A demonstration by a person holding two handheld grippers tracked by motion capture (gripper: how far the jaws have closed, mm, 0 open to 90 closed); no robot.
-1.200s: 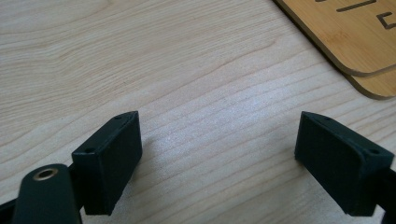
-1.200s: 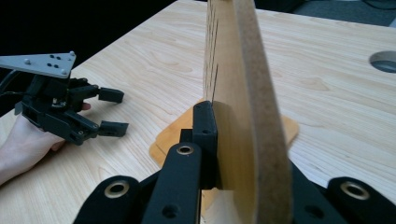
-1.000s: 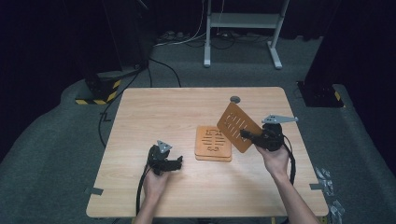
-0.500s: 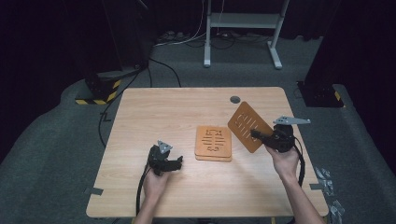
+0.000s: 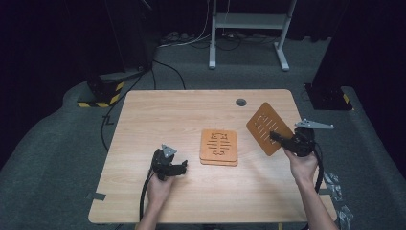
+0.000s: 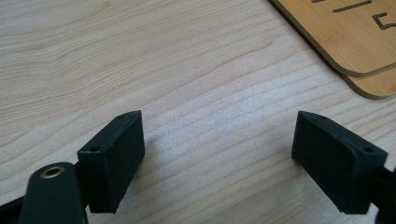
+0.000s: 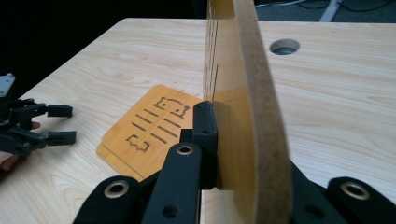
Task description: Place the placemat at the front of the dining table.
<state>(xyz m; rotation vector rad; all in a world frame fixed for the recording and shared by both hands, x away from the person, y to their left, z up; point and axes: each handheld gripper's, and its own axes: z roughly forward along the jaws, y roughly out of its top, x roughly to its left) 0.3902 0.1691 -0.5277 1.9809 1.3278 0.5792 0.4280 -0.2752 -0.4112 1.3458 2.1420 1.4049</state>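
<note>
A stack of two orange-brown slotted wooden boards (image 5: 219,146) (image 7: 149,130) (image 6: 355,32) lies flat at the middle of the light wooden table (image 5: 167,115). A third slotted board (image 5: 267,127) (image 7: 238,93) is held up on edge, off the table, to the right of the stack. My right gripper (image 5: 276,137) (image 7: 238,140) is shut on its lower edge. My left gripper (image 5: 182,167) (image 6: 219,144) (image 7: 60,123) rests low over the table, left of the stack, open with only bare wood between its jaws.
A round cable hole (image 5: 241,102) (image 7: 284,45) sits near the table's far edge. Beyond the table stand a white metal frame (image 5: 249,24), a black box with yellow-black stripes (image 5: 103,88) and another black box (image 5: 330,96) on grey carpet.
My right gripper has carried the held board to the right, away from the stack and toward the table's right edge. The left gripper and the stack have stayed put.
</note>
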